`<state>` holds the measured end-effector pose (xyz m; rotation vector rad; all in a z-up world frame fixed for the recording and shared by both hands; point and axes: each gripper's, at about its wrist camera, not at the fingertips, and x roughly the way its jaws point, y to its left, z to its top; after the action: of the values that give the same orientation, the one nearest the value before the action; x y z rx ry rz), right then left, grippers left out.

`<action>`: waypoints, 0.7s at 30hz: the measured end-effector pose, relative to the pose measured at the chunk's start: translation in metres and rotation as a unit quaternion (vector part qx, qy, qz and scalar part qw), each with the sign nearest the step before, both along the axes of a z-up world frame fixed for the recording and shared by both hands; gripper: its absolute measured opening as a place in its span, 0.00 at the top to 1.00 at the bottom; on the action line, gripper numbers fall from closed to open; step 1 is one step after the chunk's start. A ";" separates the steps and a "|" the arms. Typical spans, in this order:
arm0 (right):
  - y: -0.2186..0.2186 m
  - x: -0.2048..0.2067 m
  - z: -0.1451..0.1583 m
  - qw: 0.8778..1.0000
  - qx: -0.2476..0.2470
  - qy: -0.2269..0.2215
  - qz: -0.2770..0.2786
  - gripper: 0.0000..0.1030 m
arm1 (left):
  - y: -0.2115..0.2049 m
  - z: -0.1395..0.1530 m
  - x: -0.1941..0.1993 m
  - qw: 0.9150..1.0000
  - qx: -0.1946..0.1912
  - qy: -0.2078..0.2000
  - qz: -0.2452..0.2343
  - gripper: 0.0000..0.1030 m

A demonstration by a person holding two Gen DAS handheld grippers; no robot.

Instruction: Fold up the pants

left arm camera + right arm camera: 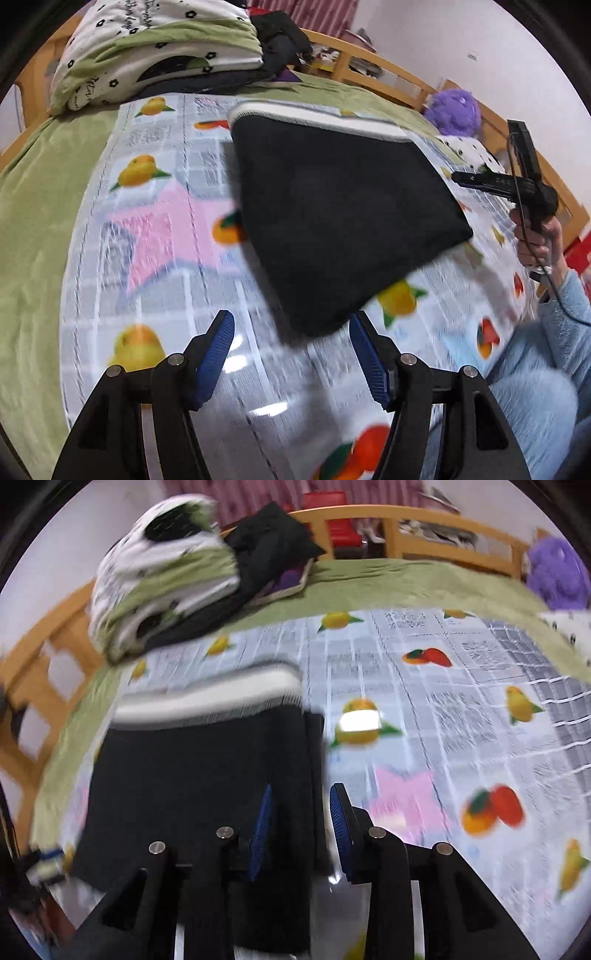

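Note:
The black pants (340, 229) lie folded into a compact rectangle on the fruit-print cloth (155, 221), with a white-and-grey striped waistband (317, 120) at the far edge. My left gripper (291, 350) is open and empty, just in front of the pants' near corner. The right gripper (476, 179) shows at the pants' right edge in the left wrist view. In the right wrist view the pants (199, 775) fill the left centre. My right gripper (301, 830) is open, its jaws standing either side of the pants' right edge, not clamped.
The fruit-print cloth (443, 709) covers a green bedsheet (33, 236). A stack of folded bedding and dark clothes (159, 51) sits at the back left. A wooden bed rail (388, 70) runs behind. A purple plush toy (454, 112) is at the back right.

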<state>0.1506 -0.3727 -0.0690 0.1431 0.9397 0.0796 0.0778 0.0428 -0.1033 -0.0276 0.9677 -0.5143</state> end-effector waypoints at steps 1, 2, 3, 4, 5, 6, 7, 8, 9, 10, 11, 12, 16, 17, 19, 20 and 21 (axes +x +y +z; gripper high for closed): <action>0.001 -0.012 -0.006 1.000 0.011 0.007 0.004 0.68 | -0.003 -0.004 -0.002 1.000 0.001 0.000 0.004 0.40; 0.002 -0.022 -0.015 0.999 0.030 0.016 0.007 0.68 | -0.007 -0.008 -0.003 1.000 0.000 0.003 0.008 0.41; 0.003 -0.027 -0.023 0.999 0.042 0.025 0.007 0.68 | -0.013 -0.012 -0.001 1.000 -0.002 0.005 0.015 0.42; 0.004 -0.031 -0.033 0.998 0.047 0.033 0.004 0.67 | -0.020 -0.013 0.001 1.000 -0.009 0.001 0.025 0.48; 0.006 -0.033 -0.044 0.998 0.042 0.038 -0.005 0.65 | -0.026 -0.014 0.001 0.999 -0.015 -0.006 0.029 0.57; 0.009 -0.033 -0.055 0.998 0.036 0.049 -0.009 0.66 | -0.034 -0.016 0.004 0.999 -0.007 -0.016 0.039 0.61; 0.012 -0.033 -0.061 0.998 0.032 0.051 -0.002 0.79 | -0.040 -0.019 0.006 0.998 0.015 -0.020 0.052 0.75; 0.015 -0.034 -0.060 0.999 0.021 0.045 0.001 0.81 | -0.048 -0.027 0.013 0.995 0.067 -0.011 0.070 0.86; 0.016 -0.036 -0.058 0.999 0.018 0.040 -0.001 0.85 | -0.049 -0.030 0.016 0.994 0.084 -0.003 0.073 0.86; 0.014 -0.040 -0.053 0.999 0.019 0.033 -0.006 0.87 | -0.042 -0.029 0.017 0.995 0.065 -0.003 0.076 0.87; 0.009 -0.045 -0.048 0.999 0.036 0.016 -0.017 0.88 | -0.023 -0.023 0.015 0.995 0.018 -0.003 0.094 0.88; 0.002 -0.051 -0.046 0.998 0.061 0.007 -0.025 0.88 | -0.011 -0.021 0.014 0.995 -0.014 0.002 0.102 0.88; 0.023 -0.048 -0.068 0.998 -0.006 0.056 0.003 0.86 | 0.004 -0.030 0.007 0.995 -0.025 0.031 0.088 0.84; 0.030 -0.051 -0.064 0.998 -0.035 0.045 0.012 0.85 | 0.002 -0.029 0.000 0.997 -0.007 0.022 0.079 0.82; 0.032 -0.060 -0.052 0.998 -0.054 0.026 0.024 0.83 | 0.003 -0.022 -0.014 0.997 0.024 0.005 0.067 0.66; 0.029 -0.065 -0.045 0.998 -0.049 0.013 0.025 0.83 | 0.009 -0.016 -0.022 0.996 0.037 -0.006 0.075 0.56; 0.026 -0.071 -0.036 0.999 -0.043 -0.004 0.023 0.83 | 0.012 -0.013 -0.027 0.996 0.039 -0.014 0.082 0.55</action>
<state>0.0796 -0.3468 -0.1052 0.0428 0.9366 0.0817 0.0511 0.0548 -0.1160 -0.0297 0.9488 -0.3255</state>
